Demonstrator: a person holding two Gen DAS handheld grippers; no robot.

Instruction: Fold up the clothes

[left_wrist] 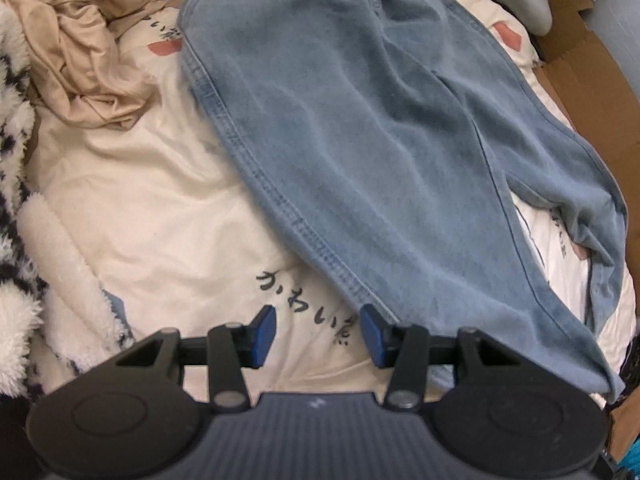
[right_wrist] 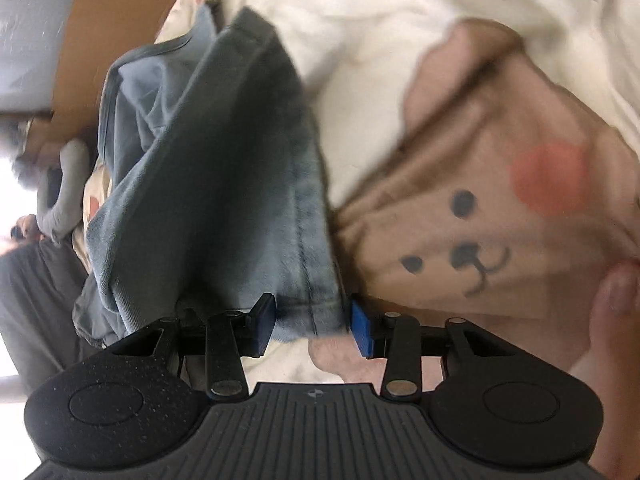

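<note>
Two grippers, one pair of jeans

Jeans (left_wrist: 360, 128): spread lengthwise on the bed cover (left_wrist: 140, 208), hem toward the grippers.
Left gripper (left_wrist: 318, 334): fingers parted, empty, just beside the hem.
Right gripper (right_wrist: 313, 322): fingers apart, hem edge lying between them, not yet pinched.
Step judged: taking hold of the hem for a fold; next calls for closing on it.
Containers: none seen.
</note>
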